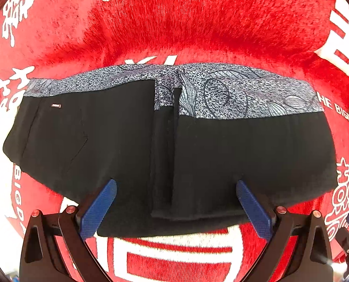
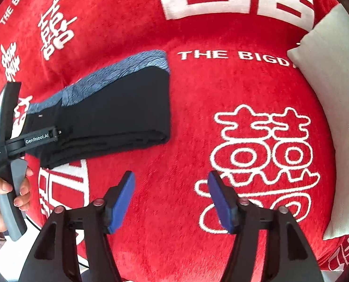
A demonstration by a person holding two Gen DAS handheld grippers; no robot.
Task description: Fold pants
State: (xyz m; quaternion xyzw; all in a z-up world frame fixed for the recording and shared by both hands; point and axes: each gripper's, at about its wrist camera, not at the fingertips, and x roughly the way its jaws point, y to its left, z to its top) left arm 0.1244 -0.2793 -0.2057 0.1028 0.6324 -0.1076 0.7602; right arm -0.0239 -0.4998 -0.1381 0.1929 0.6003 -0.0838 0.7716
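Red plush cloth [image 2: 198, 98] printed with white characters covers the whole surface. One pair of pants [image 1: 169, 141] lies on it, folded into a flat black bundle with a grey patterned band [image 1: 221, 94] along its far edge. One pale cushion [image 2: 334, 98] sits at the cloth's right side, well apart from the pants, with bare cloth between them.

The left gripper [image 1: 175, 199] hangs over the bundle's near edge, blue pads [image 1: 99, 209] spread wide; whether they touch the fabric is hard to tell, and nothing is pinched. The right gripper [image 2: 172, 197] is over bare cloth beside the pants, also gaping and empty. A hand [image 2: 7, 192] wraps the left gripper's handle.
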